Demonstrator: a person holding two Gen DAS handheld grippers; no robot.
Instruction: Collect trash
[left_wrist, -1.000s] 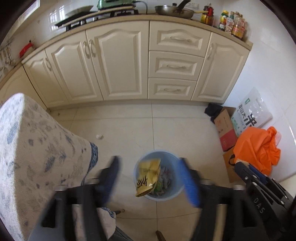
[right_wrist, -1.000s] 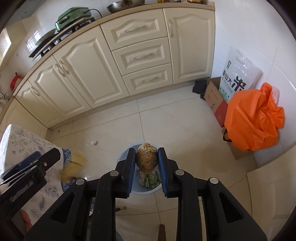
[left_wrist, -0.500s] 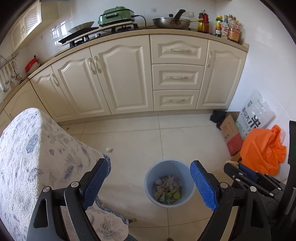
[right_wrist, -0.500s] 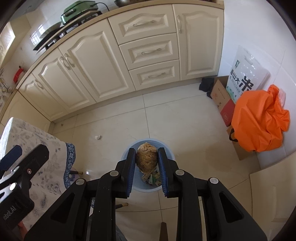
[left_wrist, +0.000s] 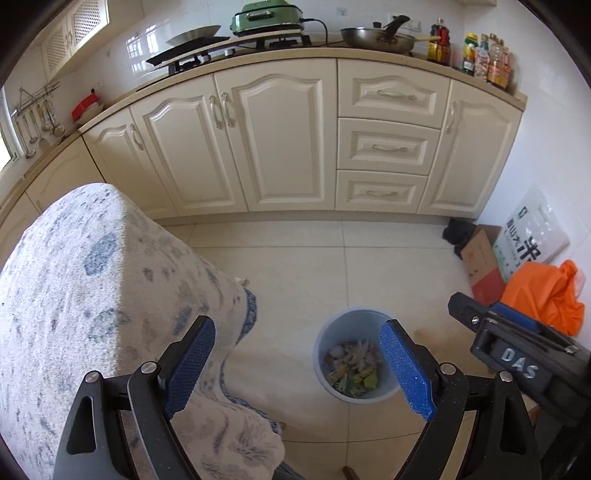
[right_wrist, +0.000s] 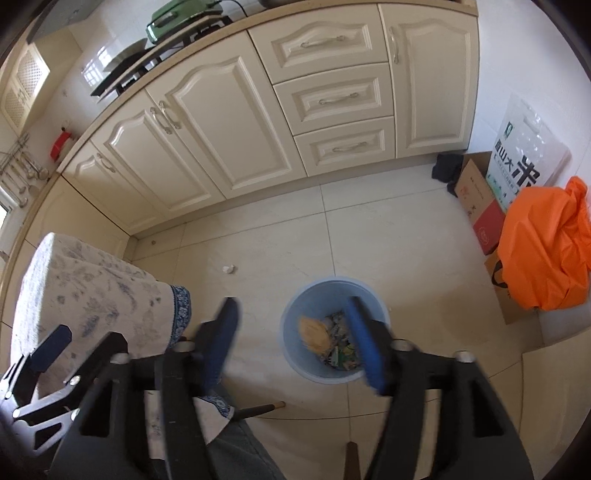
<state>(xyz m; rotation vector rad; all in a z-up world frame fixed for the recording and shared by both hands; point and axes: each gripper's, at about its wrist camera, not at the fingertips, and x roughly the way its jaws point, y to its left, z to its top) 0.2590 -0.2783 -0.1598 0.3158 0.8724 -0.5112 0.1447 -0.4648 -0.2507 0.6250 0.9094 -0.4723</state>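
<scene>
Tan and crumpled, the wad of paper trash (right_wrist: 314, 334) shows blurred inside the pale blue bin (right_wrist: 295, 354) at lower centre of the right wrist view, seemingly just dropping onto the mixed wrappers already there. Your right gripper (right_wrist: 295, 343) has just been opening: its blue pads stand apart, blurred, with nothing gripped between them. Let the wad clear the pads fully before you draw that hand away, and keep the jaws over the bin mouth so nothing bounces onto the floor tiles (right_wrist: 369, 240). Your left gripper (left_wrist: 295, 369) is wide open and empty, sitting at lower centre of its own view beside the flowered tablecloth (left_wrist: 92, 295). One small white scrap (right_wrist: 229, 268) lies on the tiles left of centre, well apart from the bin; that looks like your next pickup.
</scene>
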